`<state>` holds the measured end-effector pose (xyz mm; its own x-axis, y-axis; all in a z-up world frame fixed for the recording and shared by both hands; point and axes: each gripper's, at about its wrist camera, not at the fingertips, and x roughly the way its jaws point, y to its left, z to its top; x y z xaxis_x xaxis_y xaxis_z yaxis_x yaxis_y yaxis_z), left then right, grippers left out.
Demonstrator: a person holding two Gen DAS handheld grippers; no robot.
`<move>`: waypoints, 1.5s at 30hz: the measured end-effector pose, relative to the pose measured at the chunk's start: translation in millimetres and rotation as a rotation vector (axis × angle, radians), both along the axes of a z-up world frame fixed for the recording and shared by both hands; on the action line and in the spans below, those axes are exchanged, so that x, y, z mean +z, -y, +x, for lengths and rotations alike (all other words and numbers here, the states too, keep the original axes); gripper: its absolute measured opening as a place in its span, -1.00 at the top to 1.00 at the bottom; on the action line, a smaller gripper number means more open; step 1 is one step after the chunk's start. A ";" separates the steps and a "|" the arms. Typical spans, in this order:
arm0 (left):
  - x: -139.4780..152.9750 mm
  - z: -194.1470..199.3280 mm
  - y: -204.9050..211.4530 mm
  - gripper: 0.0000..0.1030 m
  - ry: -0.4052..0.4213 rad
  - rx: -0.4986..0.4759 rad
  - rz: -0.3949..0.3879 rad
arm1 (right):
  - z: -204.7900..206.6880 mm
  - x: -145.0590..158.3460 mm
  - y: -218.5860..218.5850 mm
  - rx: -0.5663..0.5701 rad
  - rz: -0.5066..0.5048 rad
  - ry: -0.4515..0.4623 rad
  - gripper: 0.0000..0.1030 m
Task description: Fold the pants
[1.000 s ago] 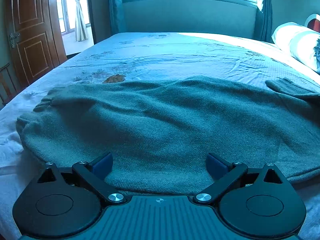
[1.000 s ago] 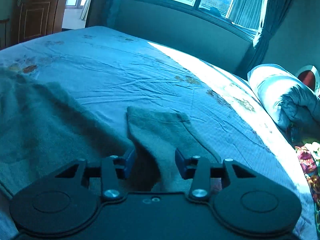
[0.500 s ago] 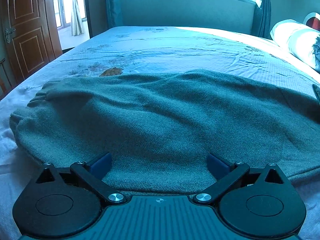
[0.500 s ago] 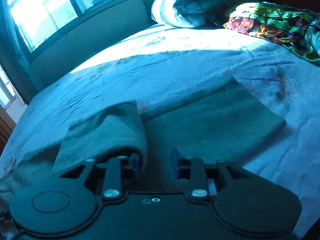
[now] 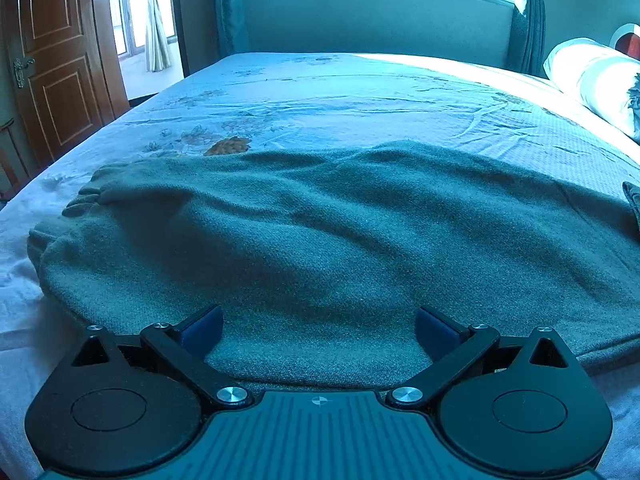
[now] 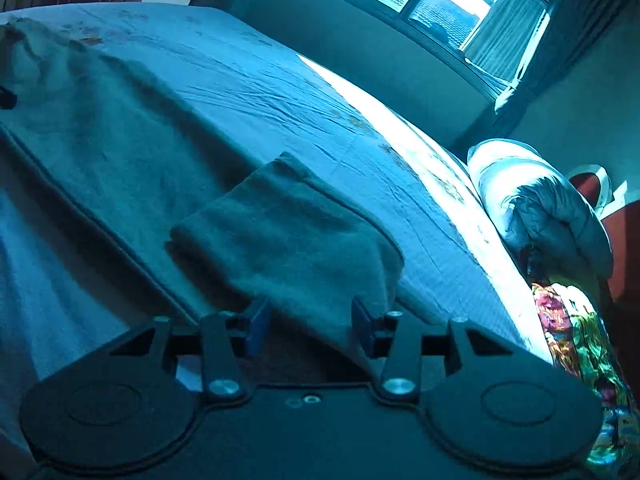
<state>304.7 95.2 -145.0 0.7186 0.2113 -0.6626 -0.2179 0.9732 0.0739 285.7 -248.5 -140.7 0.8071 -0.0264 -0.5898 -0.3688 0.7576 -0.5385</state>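
1. Pants [image 5: 340, 240] lie spread flat on the bed [image 5: 360, 92], dark green knit fabric, long axis running left-right across the left wrist view.
2. Gathered waistband end sits at far left in that view; the leg end runs off to the right, toward the right gripper's side.
3. Left gripper [image 5: 319, 326] is wide apart, jaws spread over the near edge of the fabric, nothing between the pads [image 5: 202, 326]; it hovers at or just above the cloth, contact unclear.
4. Right gripper [image 6: 311, 326] is partly open; a fold of the pant leg [image 6: 288, 232] drapes down between the jaws. Fabric looks lifted and doubled over here, but the pads don't visibly pinch it, so whether it holds the cloth or just has it lying through the gap, I cannot tell.
5. Key relation: the leg end is at the right gripper, right at its fingertips; the rest of the garment stretches away to that gripper's left, toward the left gripper. The right hand is clearly nearer the cuff end, the left hand nearer the mid/waist section.
6. Judgement: a fold along the long axis, leg end carried over toward the waistband, would be the right hand's move, leftward across the garment; the left looks placed to pin or grab the near edge.
7. Also in view: pillow [image 6: 540, 208] and a colourful cloth [image 6: 576, 332] to the right, well apart from the pants.
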 end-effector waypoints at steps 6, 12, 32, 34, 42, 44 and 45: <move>-1.6 -5.7 -1.0 -0.97 -0.003 -0.006 0.020 | 9.9 -19.1 -24.7 0.076 -0.091 -0.015 0.34; -4.3 -3.4 0.8 -0.98 -0.008 -0.002 0.026 | 23.9 -19.4 -23.9 0.072 -0.004 -0.080 0.84; -4.6 7.5 66.5 -0.98 -0.013 -0.146 0.001 | -2.1 52.9 215.3 -0.551 0.941 0.168 1.00; -4.2 8.7 65.0 -0.98 -0.022 -0.152 -0.003 | -11.2 34.2 241.6 -0.627 1.045 0.152 1.00; -4.7 12.5 65.2 -1.00 -0.036 -0.150 0.004 | -31.2 -31.3 303.1 -0.821 1.315 0.035 1.00; -4.3 12.8 65.2 -1.00 -0.039 -0.149 0.003 | -37.6 -32.4 307.5 -0.820 1.328 0.040 1.00; -4.1 13.0 65.0 -1.00 -0.040 -0.149 0.003 | -40.8 -31.6 309.8 -0.822 1.349 0.049 1.00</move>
<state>317.7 30.2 -149.1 0.7149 0.1062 -0.6911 -0.0674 0.9943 0.0830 244.9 -558.3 -172.4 0.8556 0.0523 -0.5151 0.3645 0.6457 0.6710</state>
